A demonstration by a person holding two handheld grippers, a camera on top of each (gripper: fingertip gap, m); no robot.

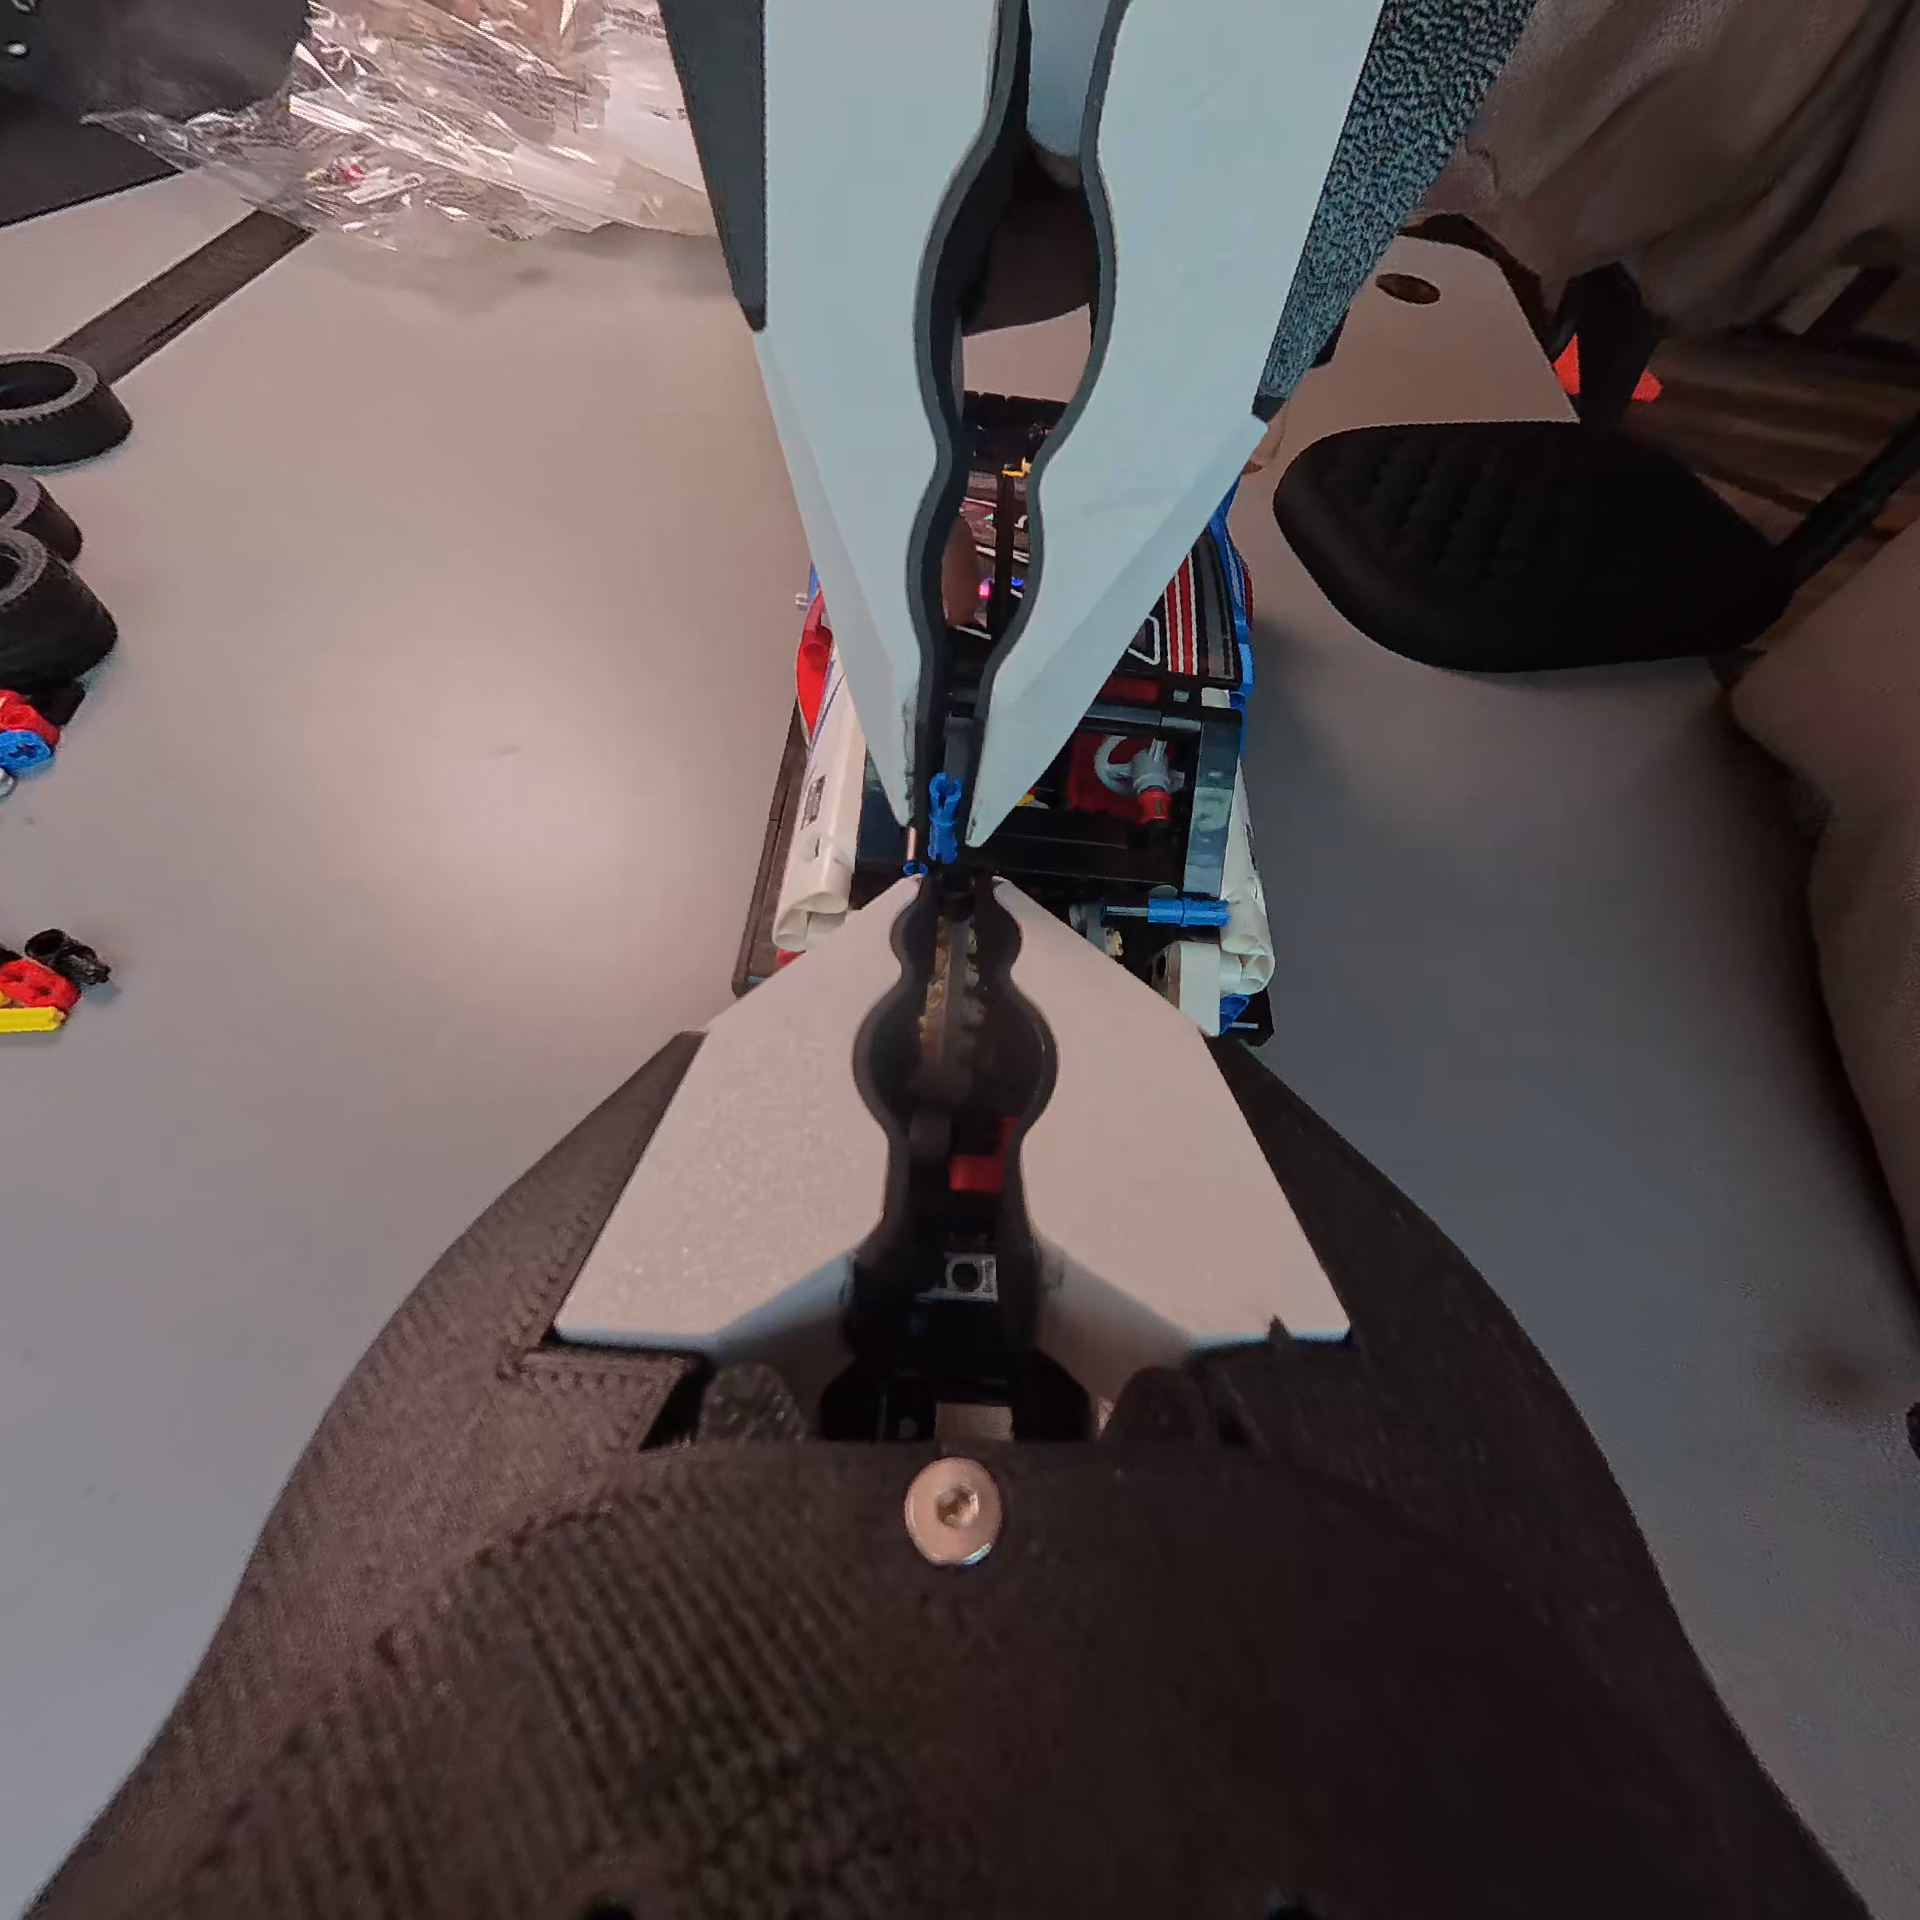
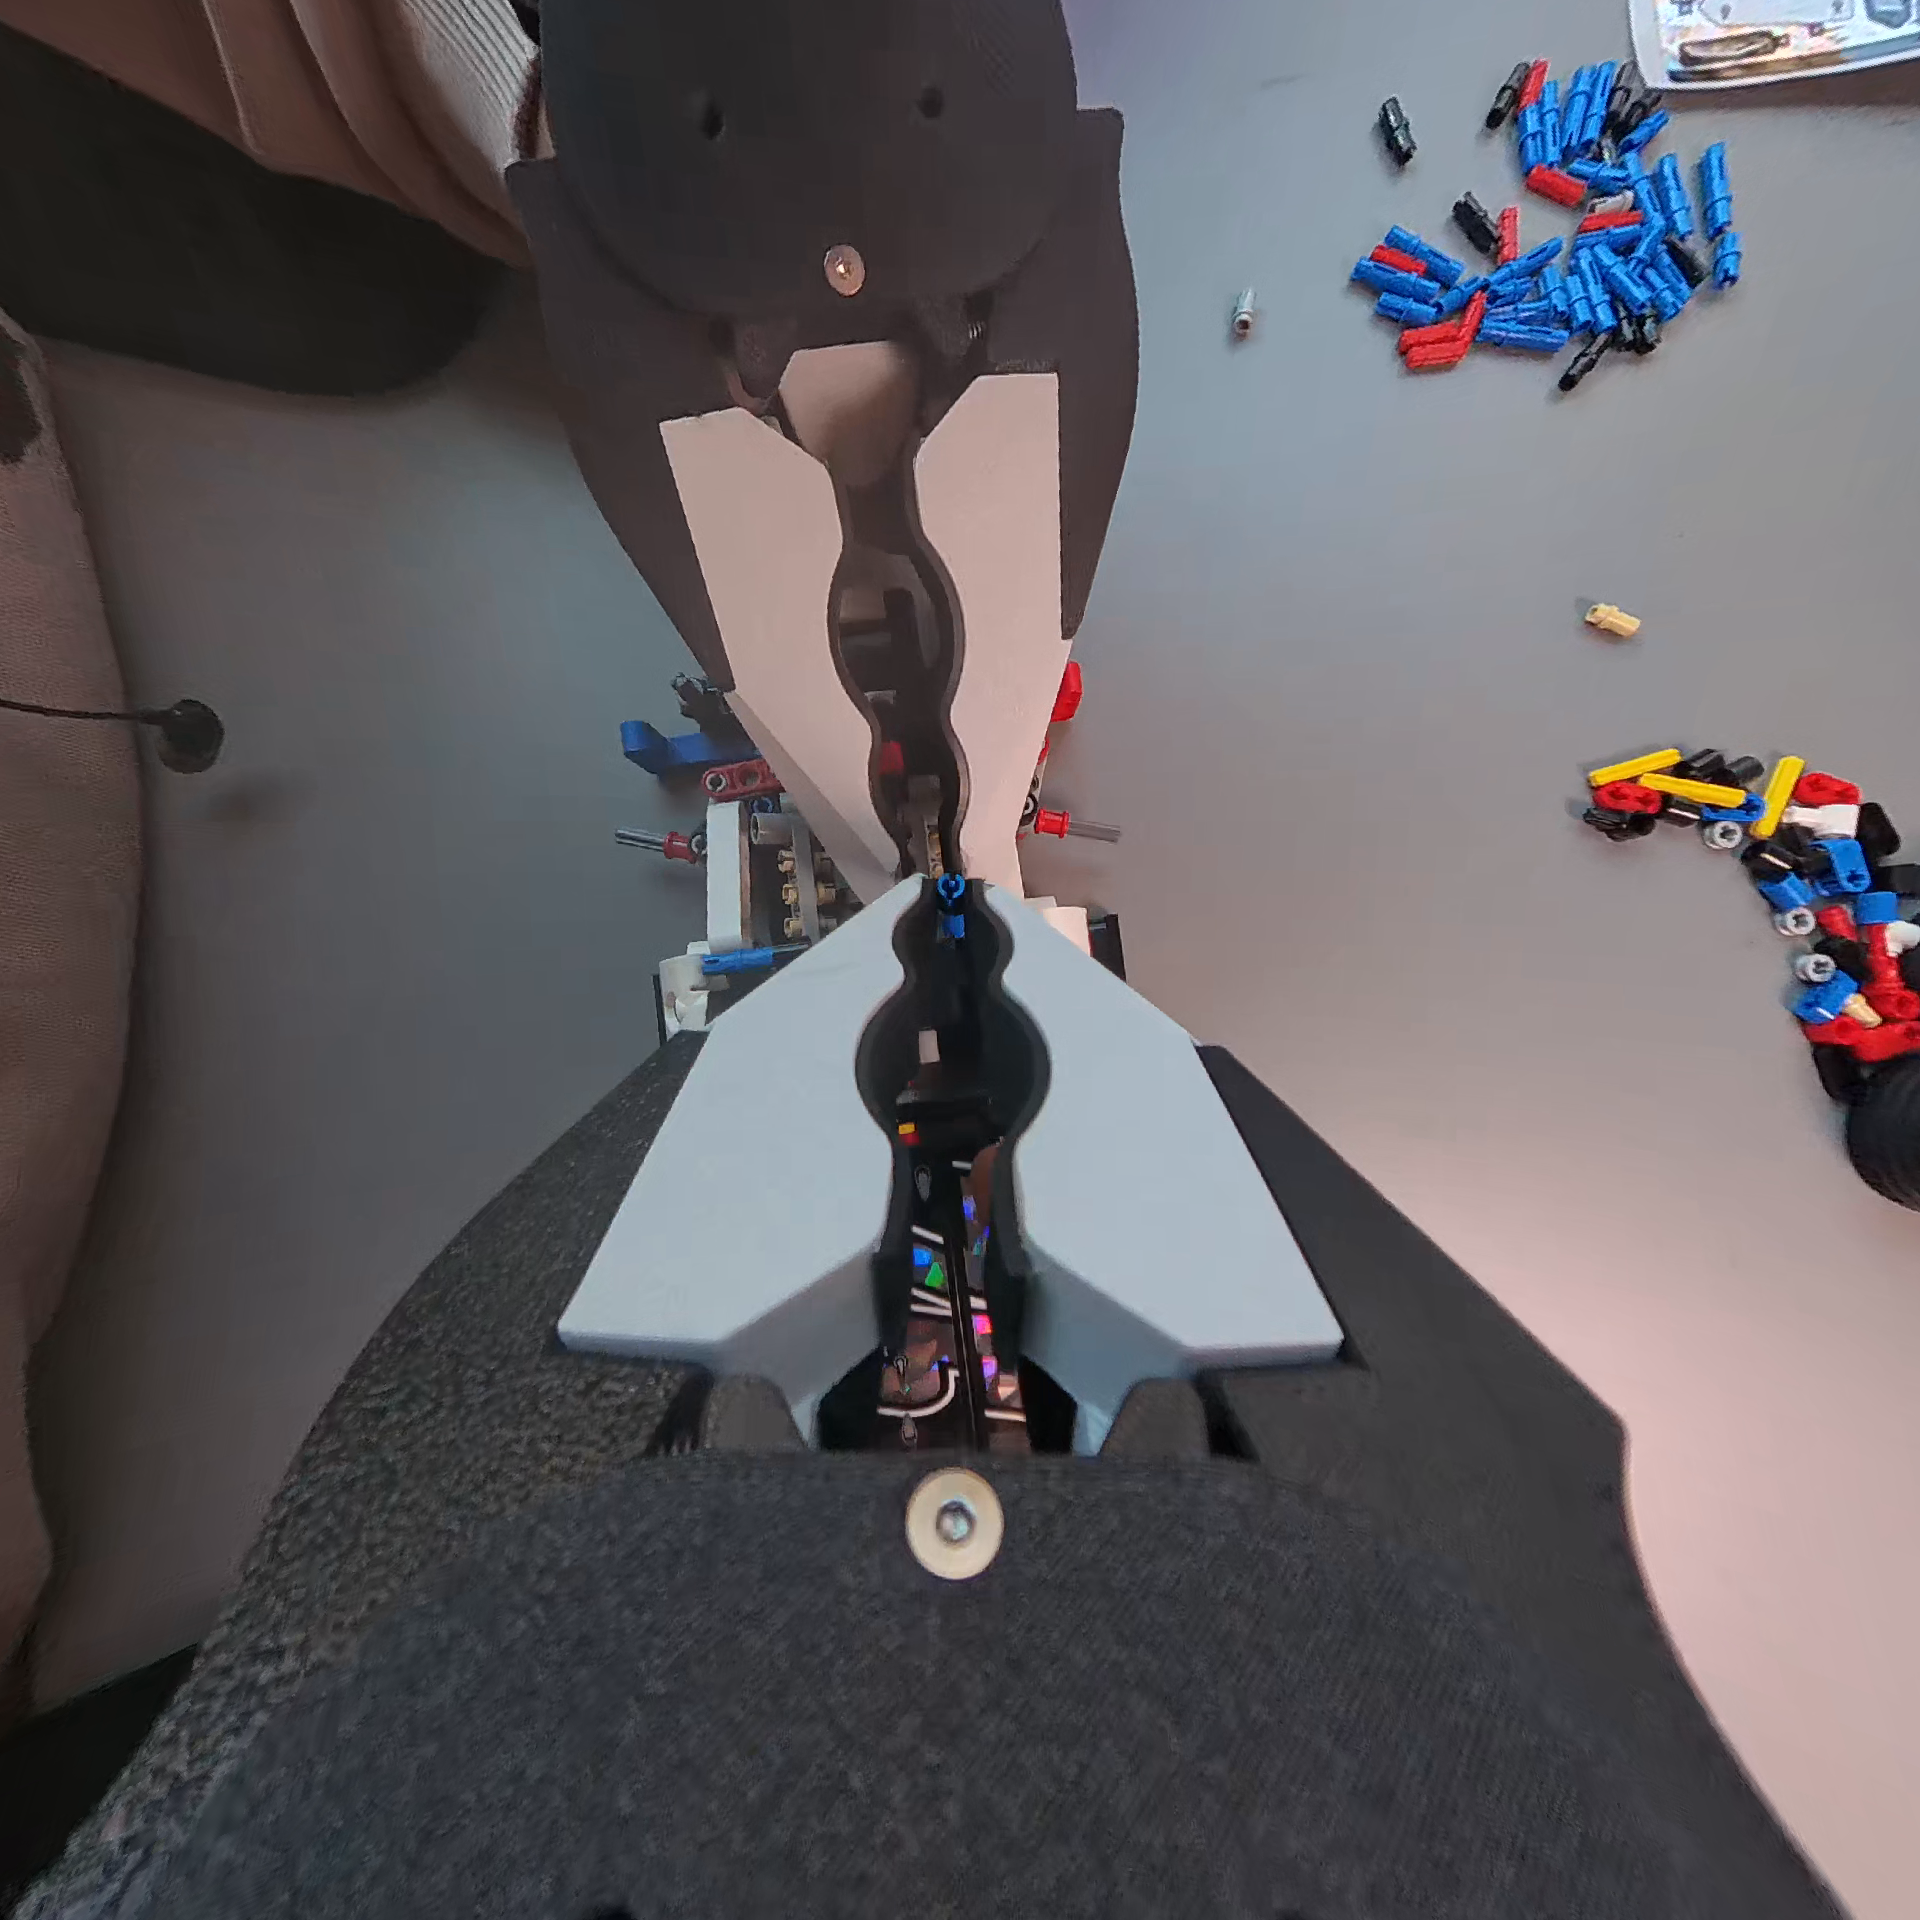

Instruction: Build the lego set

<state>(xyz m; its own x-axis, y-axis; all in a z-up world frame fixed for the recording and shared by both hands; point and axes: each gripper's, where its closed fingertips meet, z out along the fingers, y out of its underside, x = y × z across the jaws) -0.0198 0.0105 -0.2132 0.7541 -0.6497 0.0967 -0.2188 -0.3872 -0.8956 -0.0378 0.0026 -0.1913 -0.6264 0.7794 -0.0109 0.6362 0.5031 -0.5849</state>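
Fingers of the left gripper [image 1: 951, 883] stand nearly closed in the left wrist view, tips drawn together over the partly built lego car [image 1: 1195, 748] on the grey table [image 1: 468, 727]; whether they pinch any part cannot be told, the gap being dark. Directly opposite, tip to tip, the right gripper [image 1: 940, 821] clamps a small blue pin [image 1: 942, 805]. Loose tyres [image 1: 52, 416] and a clear plastic bag [image 1: 416, 135] lie well off to the left.

Right wrist view: right gripper [image 2: 951, 888] fingers narrow, holding the blue pin [image 2: 950, 902] at their very tips. The left gripper [image 2: 930, 862] meets them head-on, above the car [image 2: 748, 862]. A heap of blue pins [image 2: 1558, 239] and mixed parts [image 2: 1787, 842] lie well apart to the right.

Risk, as judged: the pin is held only at the tip ends. A slight misalignment during insertion or handover, or early release, could let it twist free and drop into the chassis.
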